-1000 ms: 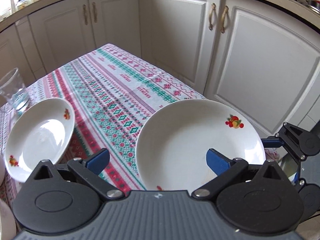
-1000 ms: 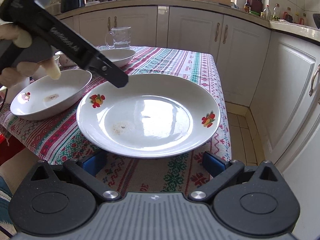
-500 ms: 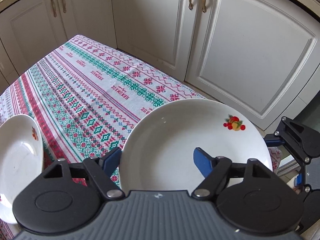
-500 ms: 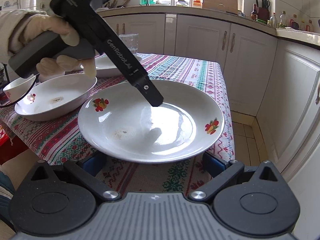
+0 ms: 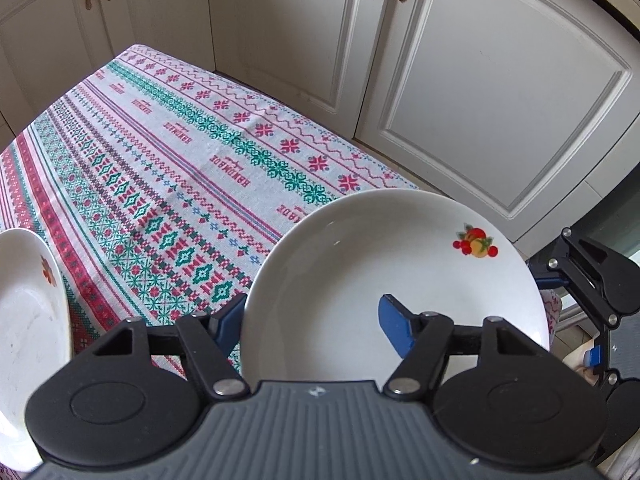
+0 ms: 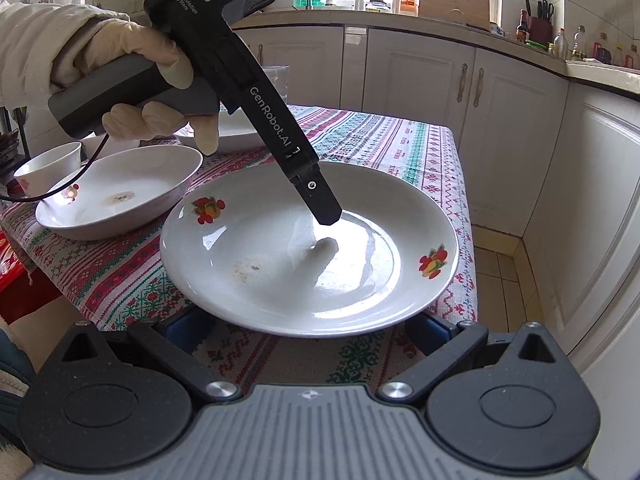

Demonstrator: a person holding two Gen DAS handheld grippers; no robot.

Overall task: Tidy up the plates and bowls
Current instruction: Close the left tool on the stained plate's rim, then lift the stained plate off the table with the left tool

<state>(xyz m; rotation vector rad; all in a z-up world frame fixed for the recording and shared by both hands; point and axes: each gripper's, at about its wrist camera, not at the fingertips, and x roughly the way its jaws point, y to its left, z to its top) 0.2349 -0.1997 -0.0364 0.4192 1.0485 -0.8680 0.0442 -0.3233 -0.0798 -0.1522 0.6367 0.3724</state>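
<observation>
A large white plate (image 5: pixel 360 280) with fruit decals lies at the corner of the patterned tablecloth (image 5: pixel 160 160). My left gripper (image 5: pixel 316 320) straddles the plate's rim, and its jaws are closing. One blue pad sits outside the left rim and the other hovers inside the dish, apart from the rim. In the right wrist view the same plate (image 6: pixel 304 252) shows that inner finger (image 6: pixel 324 208) just above its surface. My right gripper (image 6: pixel 304 330) stands open and low at the plate's near edge, with both fingers tucked under the overhanging rim.
A shallow white bowl (image 6: pixel 120 200) sits left of the plate, with a small cup (image 6: pixel 52 164) beyond it. Another dish (image 6: pixel 236 132) and a glass (image 6: pixel 276 80) are behind the gloved hand (image 6: pixel 152 76). The table's edge and white cabinets (image 5: pixel 480 100) lie close on the right.
My left gripper moved in over the plate and tipped further down. Its jaws narrowed from wide open to straddling the rim. The bowl slid to the left edge of its view, and the right gripper stayed put.
</observation>
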